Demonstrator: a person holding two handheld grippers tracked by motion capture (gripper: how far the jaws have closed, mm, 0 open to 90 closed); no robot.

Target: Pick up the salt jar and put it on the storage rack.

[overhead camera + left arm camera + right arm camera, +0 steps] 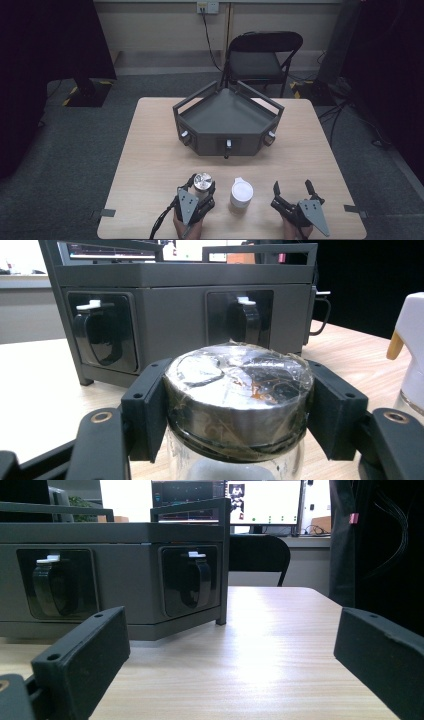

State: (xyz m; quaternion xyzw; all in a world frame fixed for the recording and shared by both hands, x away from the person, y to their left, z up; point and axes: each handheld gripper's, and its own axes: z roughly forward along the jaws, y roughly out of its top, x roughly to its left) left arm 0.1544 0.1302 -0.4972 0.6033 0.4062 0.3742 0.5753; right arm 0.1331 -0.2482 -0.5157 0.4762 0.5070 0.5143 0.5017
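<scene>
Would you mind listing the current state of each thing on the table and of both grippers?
Glass jar: upright on the table, metal lid on, wrapped in clear film.
Left gripper: jaws closed against the lid's sides.
Right gripper: jaws wide open, holding nothing.
White container: upright between the grippers, white cap on, untouched.
Dark tray: sits at mid-table, inside bare.
</scene>
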